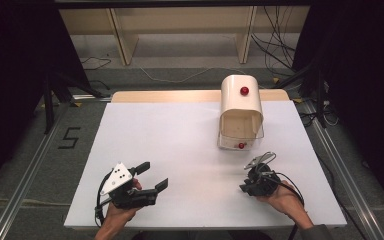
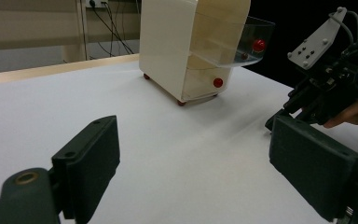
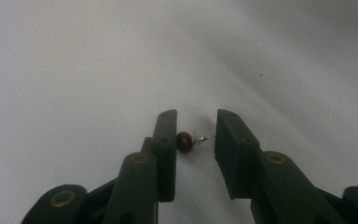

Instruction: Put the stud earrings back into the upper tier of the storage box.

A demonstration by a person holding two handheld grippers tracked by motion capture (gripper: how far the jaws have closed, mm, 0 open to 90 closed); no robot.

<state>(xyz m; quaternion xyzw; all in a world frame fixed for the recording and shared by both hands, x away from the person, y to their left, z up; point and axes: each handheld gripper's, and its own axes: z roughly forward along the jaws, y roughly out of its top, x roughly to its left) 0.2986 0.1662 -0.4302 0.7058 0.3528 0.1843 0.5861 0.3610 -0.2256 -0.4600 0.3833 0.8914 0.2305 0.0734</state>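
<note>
Right tool [image 3: 195, 140], round glossy bead [image 3: 184, 141] (metal stem)

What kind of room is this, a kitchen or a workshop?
Probably a lab recording station: a bare white table on a floor with metal rails, loose cables behind it, and a lone cream plastic drawer box with red knobs as test prop.

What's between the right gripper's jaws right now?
A small dark red bead on a thin metal pin lies on the white table between the right gripper's jaws. The bead touches one jaw; the pin points toward the other. The table under the jaws is hidden.
</note>
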